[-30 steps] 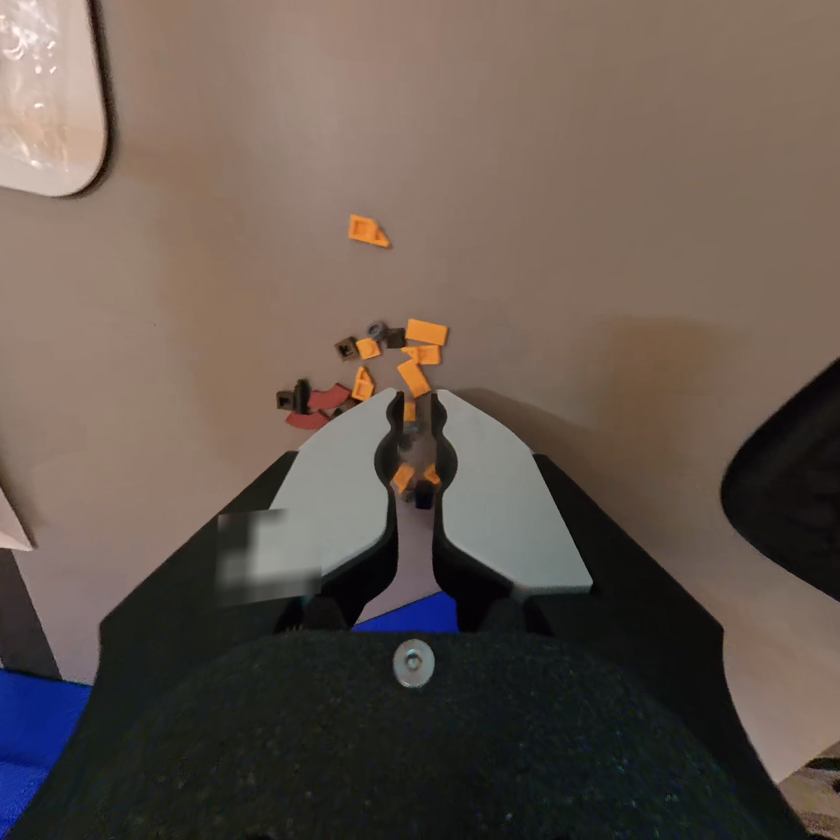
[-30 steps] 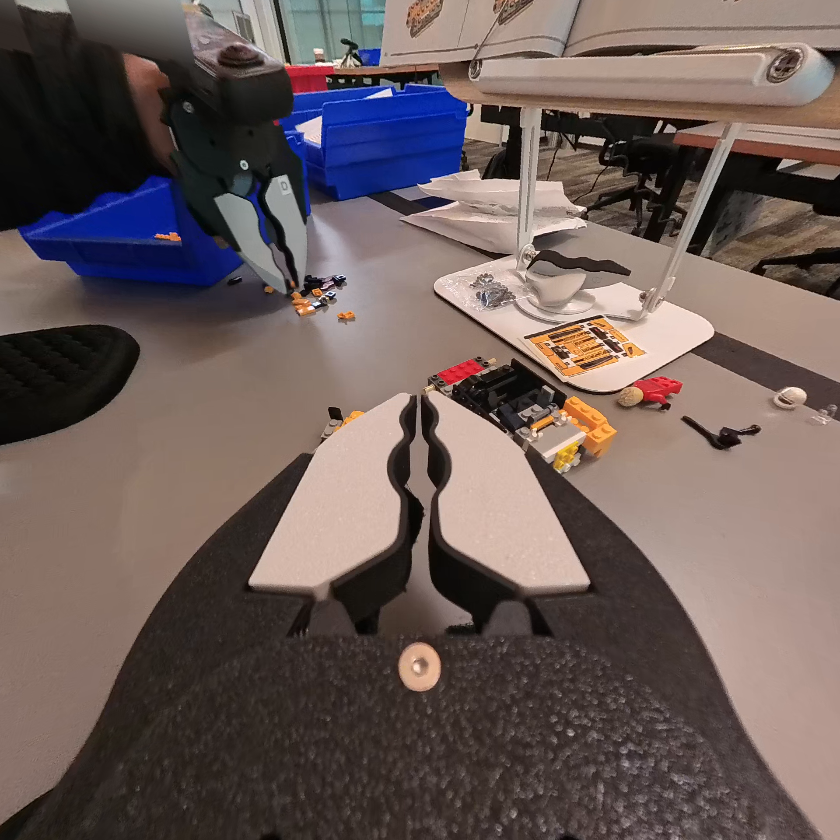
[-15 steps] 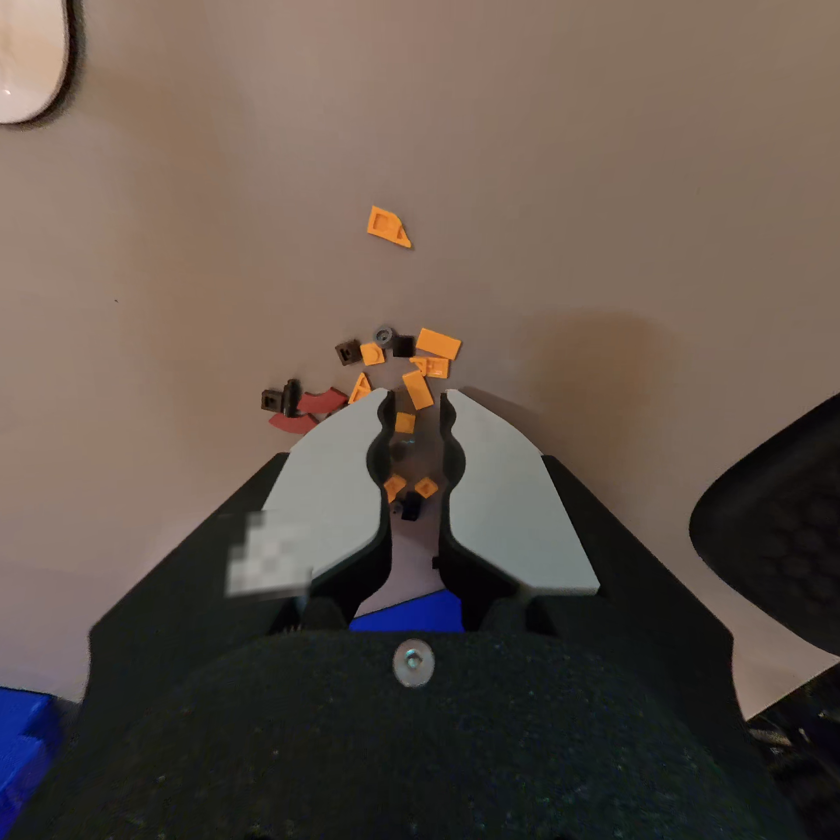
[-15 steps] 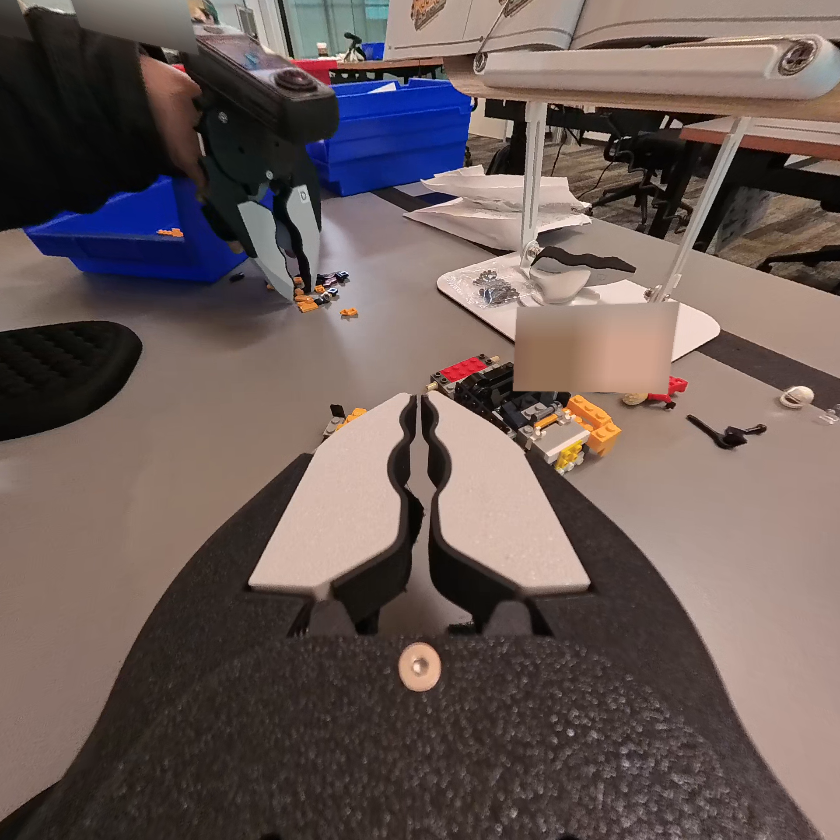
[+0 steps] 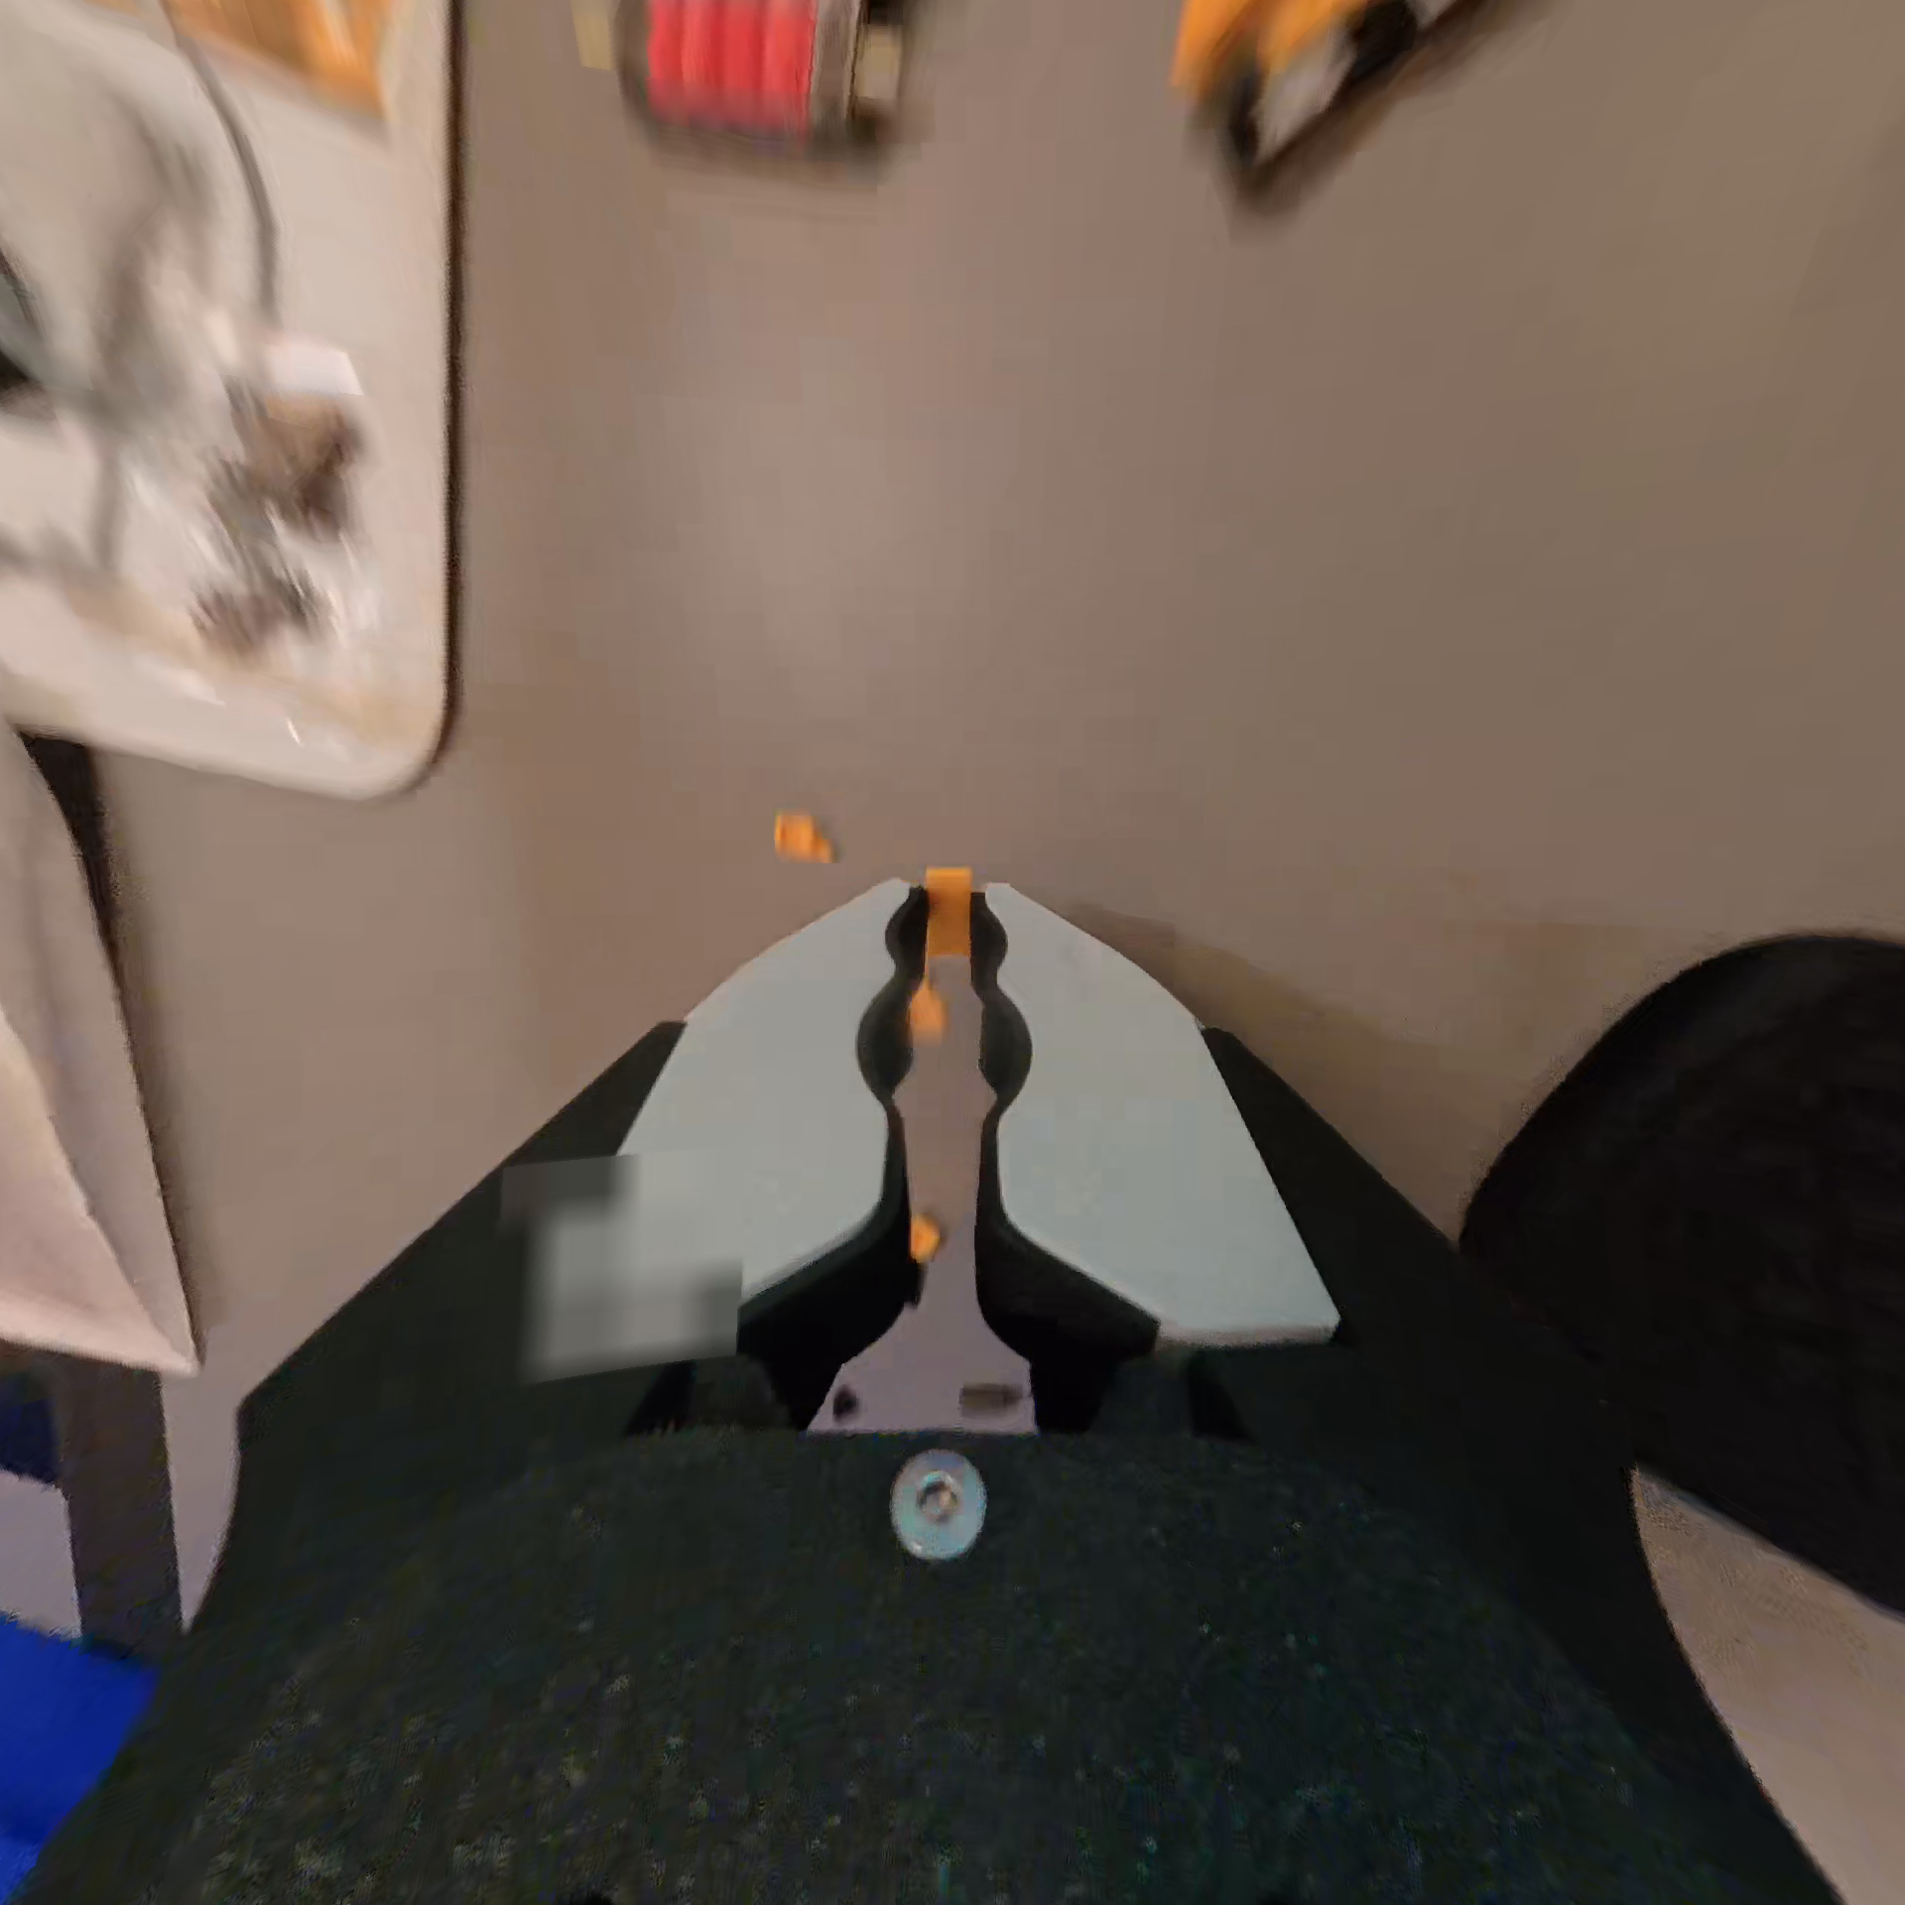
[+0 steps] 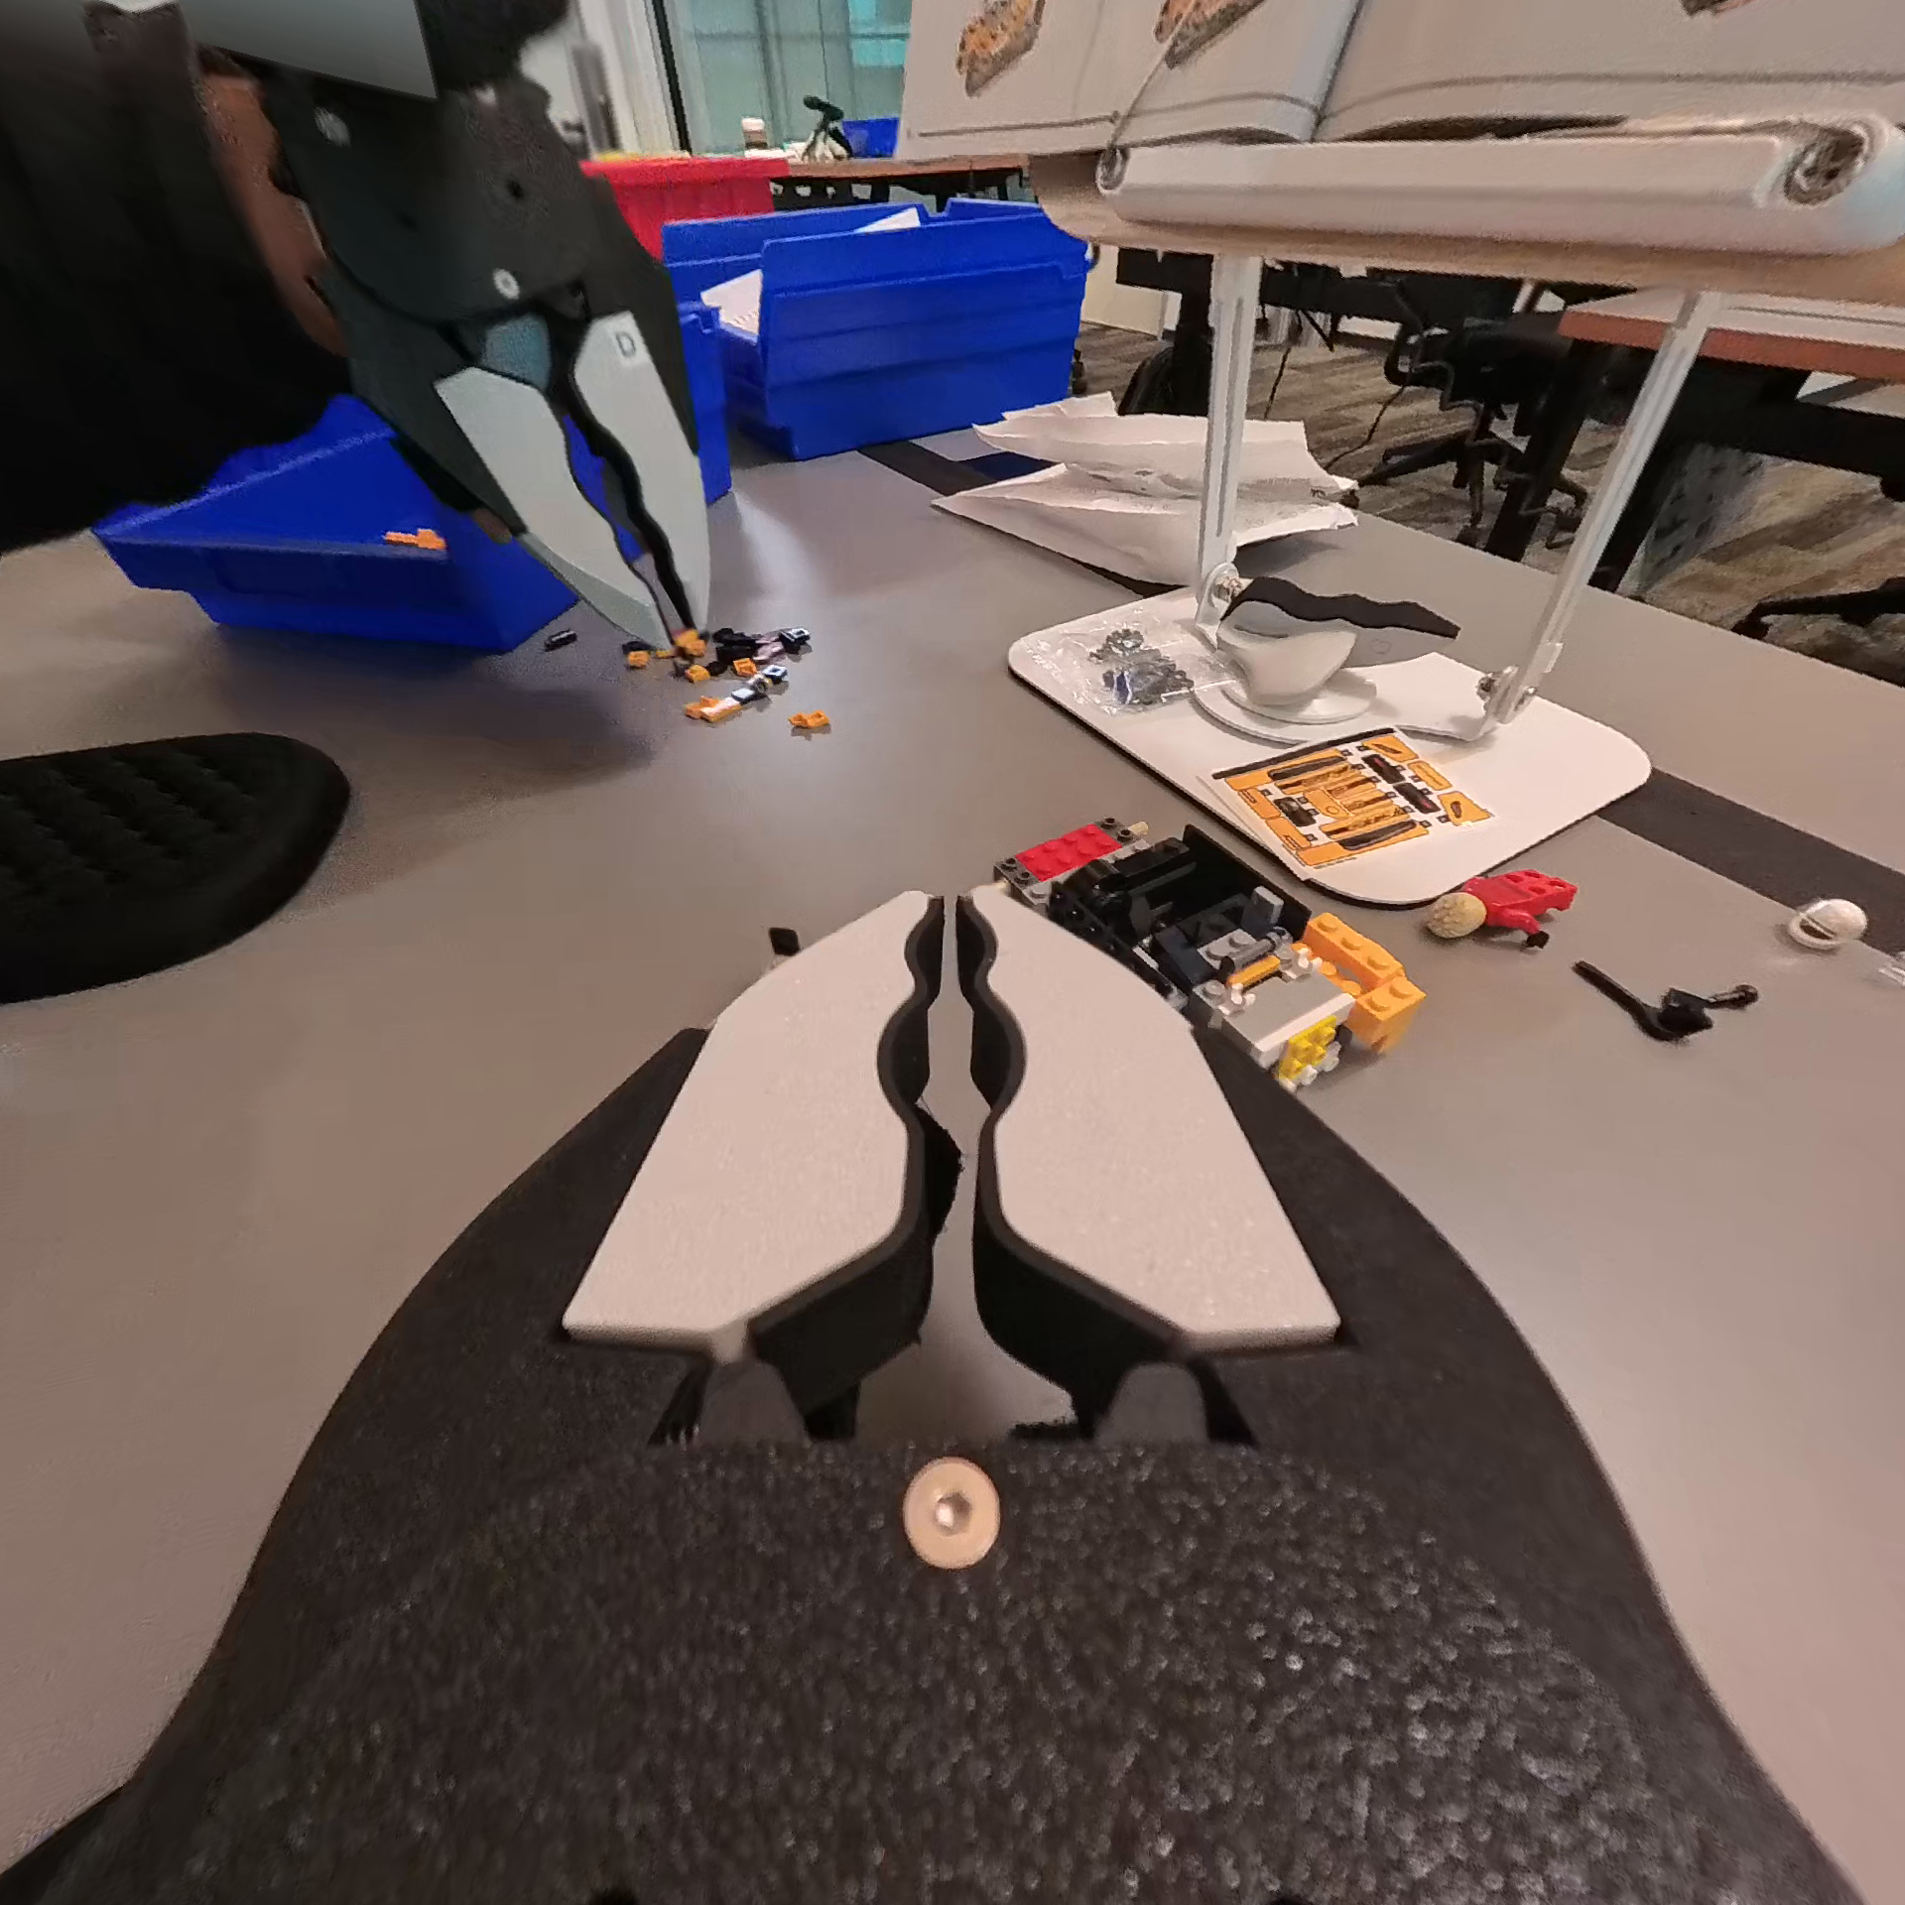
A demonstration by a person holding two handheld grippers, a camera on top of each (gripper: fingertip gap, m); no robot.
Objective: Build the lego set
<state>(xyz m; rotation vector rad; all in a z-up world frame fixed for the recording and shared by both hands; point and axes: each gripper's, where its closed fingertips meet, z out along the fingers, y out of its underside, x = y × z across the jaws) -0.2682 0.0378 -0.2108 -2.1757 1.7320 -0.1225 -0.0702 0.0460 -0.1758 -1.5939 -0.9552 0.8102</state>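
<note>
My left gripper is shut on a small flat orange piece that stands upright between its tips. In the right wrist view this left gripper points down with its tips at a pile of small orange and black pieces. One loose orange piece lies just beyond the tips. My right gripper is shut and empty, low over the table. Right of its tips sits the partly built car, black with red, orange and yellow bricks. The left wrist view is blurred.
A white stand base carries a sticker sheet and a bag of parts. A red minifigure, a black part and a white helmet lie at the right. Blue bins stand behind the pile. A black pad lies at the left. There is about 20 cm between the tips of the two grippers.
My left gripper has closed on an orange piece from the pile, and its view has swung up toward the car and stand base. My right gripper has not moved.
</note>
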